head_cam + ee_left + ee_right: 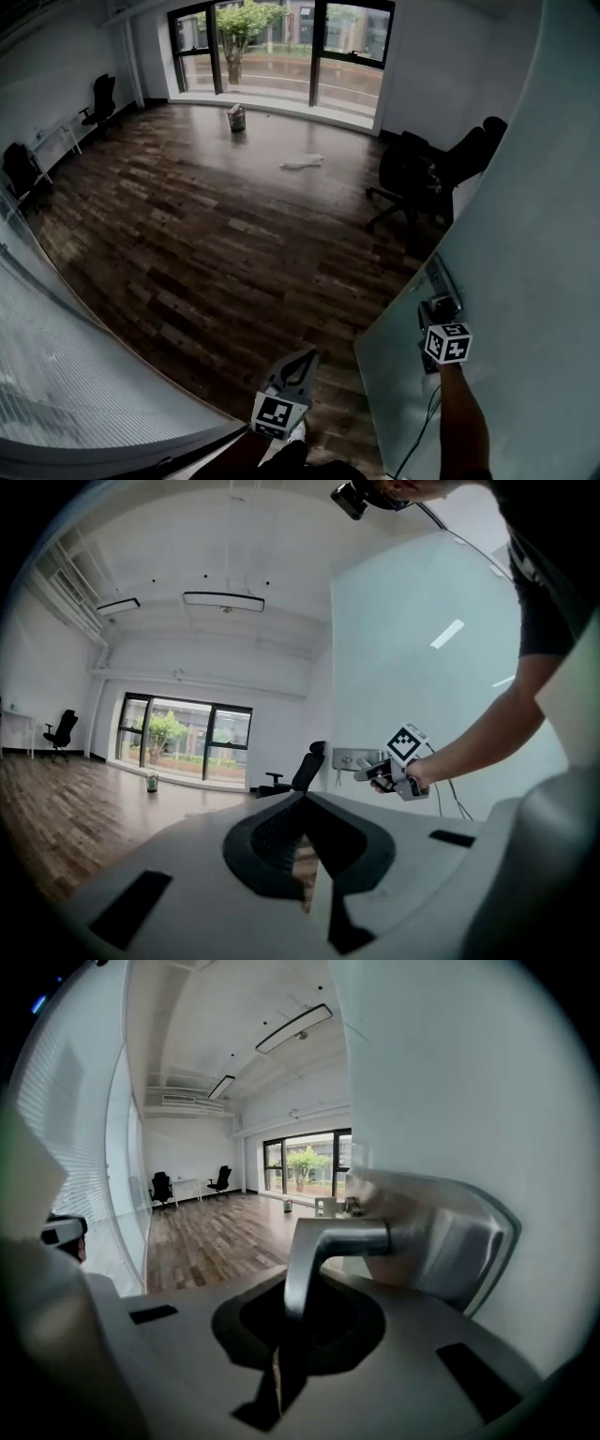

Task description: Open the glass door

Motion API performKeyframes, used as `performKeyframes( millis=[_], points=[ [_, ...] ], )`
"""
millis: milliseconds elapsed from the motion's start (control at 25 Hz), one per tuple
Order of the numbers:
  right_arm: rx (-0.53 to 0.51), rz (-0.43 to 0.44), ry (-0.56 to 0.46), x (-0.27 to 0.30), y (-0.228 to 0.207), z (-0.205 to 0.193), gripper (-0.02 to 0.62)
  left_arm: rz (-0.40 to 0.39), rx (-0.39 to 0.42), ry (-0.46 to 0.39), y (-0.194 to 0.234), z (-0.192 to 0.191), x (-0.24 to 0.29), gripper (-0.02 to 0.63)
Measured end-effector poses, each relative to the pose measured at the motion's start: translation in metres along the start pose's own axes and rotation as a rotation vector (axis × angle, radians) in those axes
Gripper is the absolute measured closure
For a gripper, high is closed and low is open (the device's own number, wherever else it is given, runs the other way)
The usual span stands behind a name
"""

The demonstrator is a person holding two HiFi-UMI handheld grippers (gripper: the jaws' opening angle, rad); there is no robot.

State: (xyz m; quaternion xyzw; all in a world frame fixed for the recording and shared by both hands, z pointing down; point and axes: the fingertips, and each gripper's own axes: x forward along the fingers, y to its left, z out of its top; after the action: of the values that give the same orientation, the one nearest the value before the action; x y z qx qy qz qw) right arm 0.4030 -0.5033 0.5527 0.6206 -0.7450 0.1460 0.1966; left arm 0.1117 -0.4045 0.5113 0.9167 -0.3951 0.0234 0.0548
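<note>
The frosted glass door point(525, 281) stands swung open on the right of the head view. Its metal lever handle point(328, 1241) juts from a steel plate point(450, 1241). My right gripper point(438, 305) is shut on the lever, whose downturned end runs between the jaws point(291, 1312). The left gripper view shows the same gripper point(367, 771) at the handle plate point(347, 758) on the door point(422, 649). My left gripper point(307, 356) is held low over the wooden floor, left of the door's edge. It points into the room, shut point(302, 803), with nothing in it.
A frosted, striped glass wall point(75, 375) curves along the left. Black office chairs point(422, 173) stand behind the door's far edge, others point(101, 98) by the left wall. A small bin point(236, 118) and a white cloth point(302, 162) lie near the windows point(281, 47).
</note>
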Motion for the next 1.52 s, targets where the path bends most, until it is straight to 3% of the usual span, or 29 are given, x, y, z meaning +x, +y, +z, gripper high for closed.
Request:
performKeyframes(
  millis=[480,880,1200,1400,1520],
  points=[
    [0.097,-0.176,0.005,-0.001,-0.177,-0.008,0.575,-0.084,0.023,0.045,-0.034,0.003,0.116,0.603],
    [0.196,-0.320,0.049,-0.027,-0.332,-0.027,0.577,-0.053,-0.001,0.070,-0.061,0.004,0.194,0.603],
    [0.266,-0.398,0.082,-0.055,-0.406,-0.050,0.577,-0.062,-0.007,0.073,-0.083,-0.002,0.227,0.603],
    [0.267,-0.417,0.090,-0.062,-0.422,-0.054,0.577,-0.074,0.007,0.076,-0.094,-0.001,0.241,0.603],
    [0.262,-0.410,0.179,-0.066,-0.422,-0.060,0.577,-0.084,0.012,0.079,-0.099,-0.005,0.243,0.603]
  ],
)
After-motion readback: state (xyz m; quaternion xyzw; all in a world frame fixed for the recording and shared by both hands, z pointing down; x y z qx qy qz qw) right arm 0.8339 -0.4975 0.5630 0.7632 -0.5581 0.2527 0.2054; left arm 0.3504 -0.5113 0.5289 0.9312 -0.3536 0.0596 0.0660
